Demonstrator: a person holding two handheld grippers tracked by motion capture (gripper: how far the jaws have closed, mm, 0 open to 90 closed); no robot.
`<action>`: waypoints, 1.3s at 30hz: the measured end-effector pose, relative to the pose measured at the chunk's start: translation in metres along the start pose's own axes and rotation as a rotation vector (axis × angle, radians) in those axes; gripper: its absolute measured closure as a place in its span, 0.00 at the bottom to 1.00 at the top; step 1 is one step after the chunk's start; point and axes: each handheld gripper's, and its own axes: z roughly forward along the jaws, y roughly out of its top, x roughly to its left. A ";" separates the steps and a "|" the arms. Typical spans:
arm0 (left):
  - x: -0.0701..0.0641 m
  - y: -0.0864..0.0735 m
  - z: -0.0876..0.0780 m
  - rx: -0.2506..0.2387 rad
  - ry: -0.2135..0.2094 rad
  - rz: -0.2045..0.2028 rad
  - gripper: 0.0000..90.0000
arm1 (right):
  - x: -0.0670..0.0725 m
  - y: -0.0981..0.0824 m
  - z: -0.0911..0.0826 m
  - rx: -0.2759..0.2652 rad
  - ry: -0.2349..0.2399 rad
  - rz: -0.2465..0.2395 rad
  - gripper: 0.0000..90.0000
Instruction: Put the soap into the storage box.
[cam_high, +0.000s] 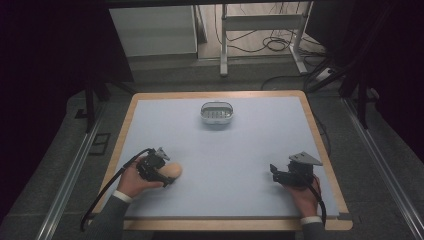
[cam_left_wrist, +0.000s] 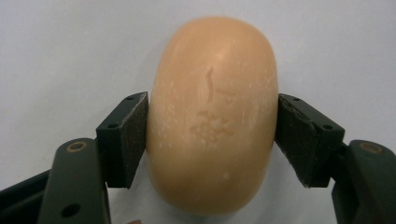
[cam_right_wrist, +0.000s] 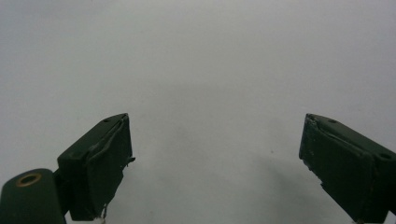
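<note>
A: Left gripper (cam_high: 159, 170) status?

B: Jaws pinch the soap (cam_left_wrist: 212, 116), one pad on each long side. In the left gripper view both pads touch it, and the bar's rounded end sticks out past them.

A: Where's that on the table (cam_high: 250, 150)?

B: Near-left area. In the high view the soap (cam_high: 172, 171) sits at the left gripper's tip, low over the pale blue top. Can't tell if it rests on the surface or is just clear of it.

A: Right gripper (cam_high: 281, 173)?

B: Jaws spread wide, nothing between them. The right gripper view has bare table (cam_right_wrist: 210, 70) between the two pads. It's at the near-right, held by the right hand (cam_high: 303, 195), well apart from the soap.

A: Anything else out there?

B: A dish (cam_high: 217, 113), oval, white with a slotted inset, at the far middle of the table. Well apart from both grippers. The left hand (cam_high: 134, 181) wraps the left gripper's body, cable trailing off the near-left edge.
</note>
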 end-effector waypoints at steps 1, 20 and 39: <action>0.001 0.002 0.000 0.003 -0.004 -0.003 0.33 | 0.000 0.000 0.000 0.000 0.000 0.000 0.11; 0.004 0.020 -0.015 -0.015 0.038 0.000 0.36 | -0.001 0.000 -0.001 -0.005 0.001 0.008 0.11; 0.007 0.058 -0.020 -0.044 0.046 0.027 0.36 | -0.001 0.000 -0.001 -0.004 0.002 0.009 0.11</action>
